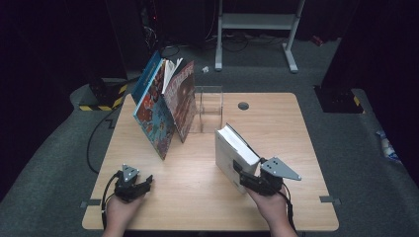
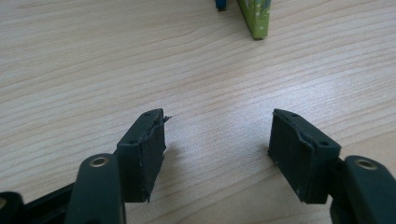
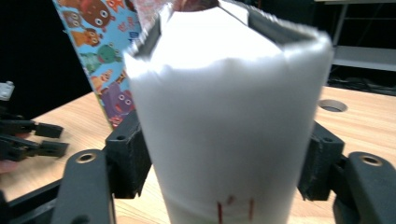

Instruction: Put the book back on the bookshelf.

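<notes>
— Holding the thick white book (image 1: 234, 153) clear of the table at lower right of the high view, the right gripper (image 1: 251, 181) is clamped across its block of pages — so the pick-up looks done, the placing not.

— Where would it go?

— Likely by the clear acrylic stand (image 1: 209, 106) and the glossy picture books (image 1: 165, 106) leaning at upper left. The left gripper (image 2: 217, 144) rests idle at lower left, jaws apart over pale wood-grain table (image 2: 140, 60).
</notes>
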`<state>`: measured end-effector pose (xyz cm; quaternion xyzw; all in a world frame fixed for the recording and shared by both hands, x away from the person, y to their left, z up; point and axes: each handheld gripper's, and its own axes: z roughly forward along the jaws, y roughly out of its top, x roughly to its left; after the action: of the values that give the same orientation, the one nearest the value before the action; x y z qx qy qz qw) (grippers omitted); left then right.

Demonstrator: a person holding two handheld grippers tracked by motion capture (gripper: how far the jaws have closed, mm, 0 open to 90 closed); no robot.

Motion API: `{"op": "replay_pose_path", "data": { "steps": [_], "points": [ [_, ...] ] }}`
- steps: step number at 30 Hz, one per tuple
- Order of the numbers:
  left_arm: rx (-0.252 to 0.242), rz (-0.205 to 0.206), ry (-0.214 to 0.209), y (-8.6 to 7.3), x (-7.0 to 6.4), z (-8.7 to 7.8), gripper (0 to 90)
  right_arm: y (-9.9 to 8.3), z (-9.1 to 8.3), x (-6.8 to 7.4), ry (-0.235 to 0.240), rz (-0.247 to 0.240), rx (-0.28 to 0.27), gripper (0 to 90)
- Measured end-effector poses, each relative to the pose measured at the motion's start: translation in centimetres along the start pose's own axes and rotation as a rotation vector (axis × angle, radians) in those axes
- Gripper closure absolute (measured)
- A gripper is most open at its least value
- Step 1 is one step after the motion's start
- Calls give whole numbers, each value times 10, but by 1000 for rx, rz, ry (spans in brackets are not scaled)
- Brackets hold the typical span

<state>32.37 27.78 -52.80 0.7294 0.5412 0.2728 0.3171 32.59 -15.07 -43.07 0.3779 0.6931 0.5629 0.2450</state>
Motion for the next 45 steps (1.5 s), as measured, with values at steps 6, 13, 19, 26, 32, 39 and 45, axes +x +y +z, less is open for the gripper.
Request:
{"op": "replay_pose_path", "data": {
  "steps": [6,13,19,26,32,39,45],
  "points": [
    [1,-5,-2,0,1,0,361,7,0,1,27,11,-4,423],
    [3,-20,-12,0,2,1,362,12,-1,0,22,8,-14,447],
    [5,-24,-18,0,3,1,365,18,3,3,9,6,7,446],
    [8,-40,-33,1,5,2,373,20,3,3,1,7,23,469],
    [8,-35,-36,1,5,2,382,20,3,7,-13,-35,28,509],
    [8,-35,-38,1,5,2,381,19,3,11,-53,-57,23,530],
    [9,-36,-38,1,5,2,380,23,5,13,-63,-62,34,535]
  ]
}}
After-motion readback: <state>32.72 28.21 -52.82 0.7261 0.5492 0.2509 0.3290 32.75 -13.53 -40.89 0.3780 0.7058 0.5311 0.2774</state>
